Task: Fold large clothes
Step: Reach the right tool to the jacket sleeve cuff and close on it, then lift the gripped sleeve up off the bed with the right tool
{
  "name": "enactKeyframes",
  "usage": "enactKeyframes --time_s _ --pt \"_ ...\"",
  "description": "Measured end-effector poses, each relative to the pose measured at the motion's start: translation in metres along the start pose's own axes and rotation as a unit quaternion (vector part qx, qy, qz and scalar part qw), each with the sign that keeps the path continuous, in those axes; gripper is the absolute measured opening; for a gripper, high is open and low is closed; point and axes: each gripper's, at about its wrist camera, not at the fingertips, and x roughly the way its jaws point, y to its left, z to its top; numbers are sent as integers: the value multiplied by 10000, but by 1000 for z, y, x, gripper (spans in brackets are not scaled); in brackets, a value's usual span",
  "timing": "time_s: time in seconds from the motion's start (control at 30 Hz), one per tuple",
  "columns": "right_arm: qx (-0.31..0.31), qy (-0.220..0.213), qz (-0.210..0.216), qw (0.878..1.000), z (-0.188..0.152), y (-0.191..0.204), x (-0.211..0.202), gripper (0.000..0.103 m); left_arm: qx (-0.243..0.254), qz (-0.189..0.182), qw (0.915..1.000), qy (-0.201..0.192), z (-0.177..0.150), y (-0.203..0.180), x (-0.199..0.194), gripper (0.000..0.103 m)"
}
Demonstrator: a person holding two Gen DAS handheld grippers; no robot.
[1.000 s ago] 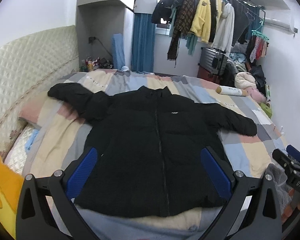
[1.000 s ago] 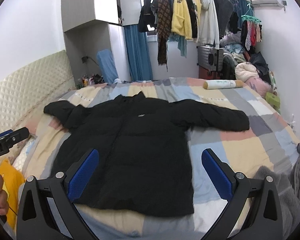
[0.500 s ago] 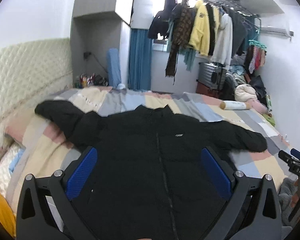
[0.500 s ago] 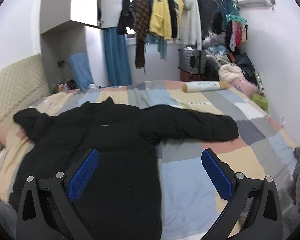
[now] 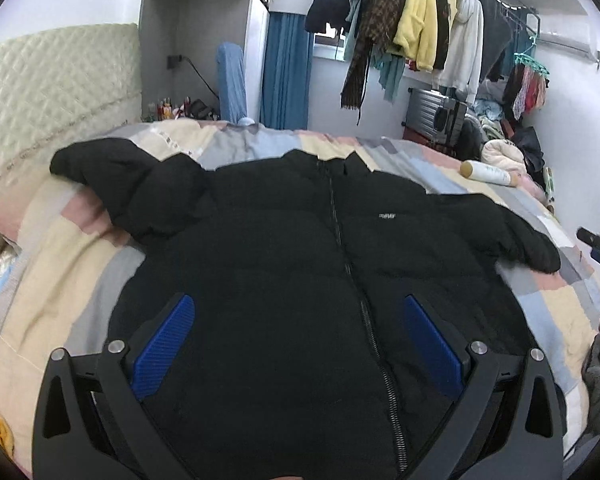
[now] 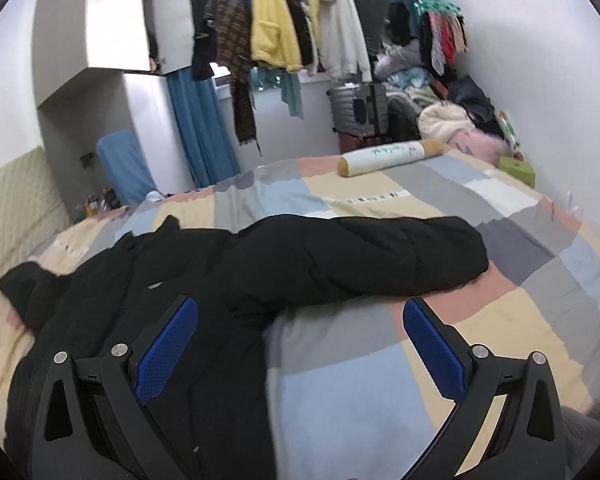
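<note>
Jacket (image 5: 300, 264) lies flat under both splayed claws, sleeves outstretched.

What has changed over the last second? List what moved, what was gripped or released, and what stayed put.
Both grippers came down and in toward the black jacket. The left gripper now hangs low over its zipped front; the right gripper swung toward the outstretched sleeve. Nothing was gripped or released: both stay open. The jacket still lies spread flat on the patchwork bedspread, sleeves out, unfolded.

Jacket (image 5: 300, 264) flat on bed (image 5: 60, 264) (sleeves outspread); roll (image 6: 388, 157) behind; headboard (image 5: 56, 80) left.
</note>
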Motion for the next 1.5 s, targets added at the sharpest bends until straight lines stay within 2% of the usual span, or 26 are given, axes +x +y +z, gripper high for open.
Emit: enactKeyframes --time_s 0.2,0.33,0.43,0.6,0.67,0.8,0.93,1.0,1.1,1.17,1.27,1.4,1.5 --pt "481 202 -261 9983 12 -45 56 103 -88 -231 9993 286 -4 -3 19 103" --pt "1378 347 13 9898 14 -94 90 103 -39 -228 9992 320 -9 -6 27 103" --pt "2022 323 -76 9788 9 -130 106 103 -78 -231 9989 398 -15 -8 38 103" --pt "3095 466 -133 9496 -10 -184 138 103 -83 -98 9988 464 -18 -12 55 103" --pt "3333 474 -151 9415 -16 -200 148 103 -143 -41 9986 517 -18 -11 61 103" --pt "3569 254 -234 9335 -16 -221 166 103 -225 37 9979 605 -20 -8 72 103" --pt "3861 -133 -302 9219 -11 -243 179 103 -123 207 9970 742 -23 -13 85 103" --pt "3899 -296 -330 9198 -7 -251 183 98 -80 276 9966 769 -25 -16 91 103" --pt "4111 -555 -285 9094 1 -265 188 77 -42 295 9962 819 -27 -18 98 103" --pt "4130 -616 -257 9083 10 -272 194 50 -24 296 9961 833 -28 -19 102 103" --pt "3828 -689 -250 9209 30 -273 200 27 -15 349 9958 849 -28 -21 106 103" --pt "3420 -788 -297 9359 50 -272 200 21 1 390 9957 841 -28 -23 107 103" --pt "3361 -777 -287 9382 59 -274 200 19 86 506 9953 819 -28 -28 107 103"
